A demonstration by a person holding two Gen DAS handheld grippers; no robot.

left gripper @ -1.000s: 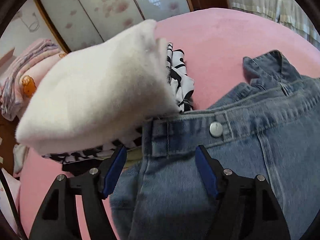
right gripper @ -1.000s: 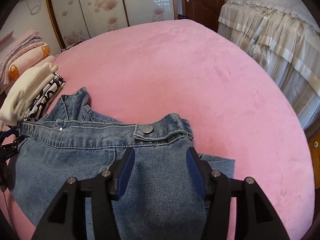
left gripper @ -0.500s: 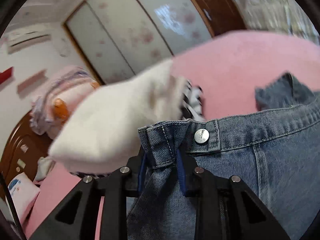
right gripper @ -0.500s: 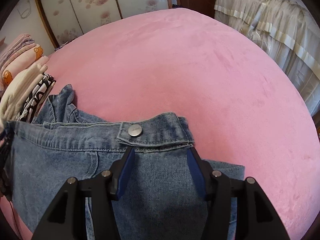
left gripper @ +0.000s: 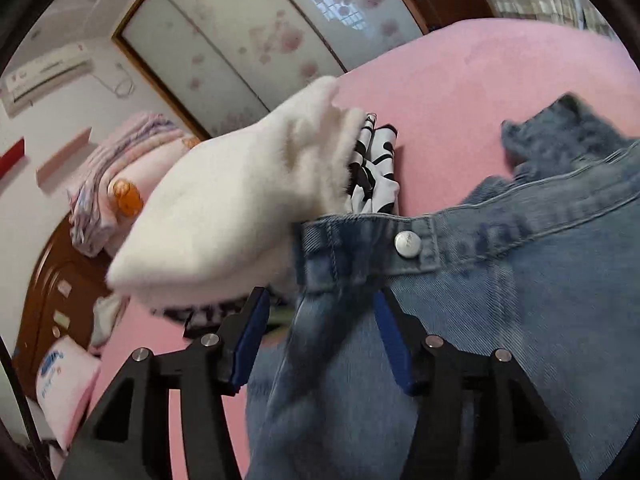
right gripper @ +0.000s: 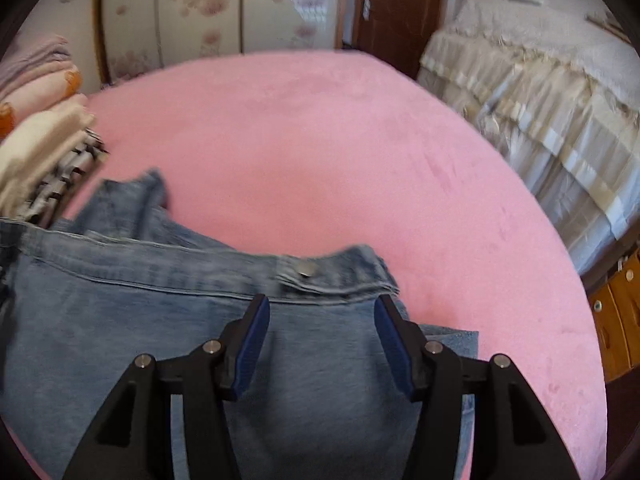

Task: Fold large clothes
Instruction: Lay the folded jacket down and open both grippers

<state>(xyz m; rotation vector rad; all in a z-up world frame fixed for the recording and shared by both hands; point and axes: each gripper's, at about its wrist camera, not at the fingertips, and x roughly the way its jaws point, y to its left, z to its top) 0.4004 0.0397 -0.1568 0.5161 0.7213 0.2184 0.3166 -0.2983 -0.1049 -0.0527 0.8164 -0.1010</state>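
**Q:** What is changing on the left side?

**A:** Opening again, the left gripper (left gripper: 318, 312) is letting go of the corner of the denim jacket (left gripper: 500, 300) it was pinching half a second ago. Its blue pads are now standing apart on either side of the hem band, no longer pressing the cloth, and the metal snap (left gripper: 407, 244) is showing just beyond them.

**Q:** And the right?

**A:** Hovering over the jacket's other hem corner, the right gripper (right gripper: 320, 312) is holding its jaws apart and empty, much as before. The view is sliding sideways, so the snap (right gripper: 307, 269) on that corner is now sitting between the fingers rather than to their left.

**Q:** Where is the jacket lying?

**A:** It is lying spread on the pink bed (right gripper: 340, 152), its far left edge touching a stack of folded clothes (left gripper: 224, 216), white on top with a black-and-white print underneath.
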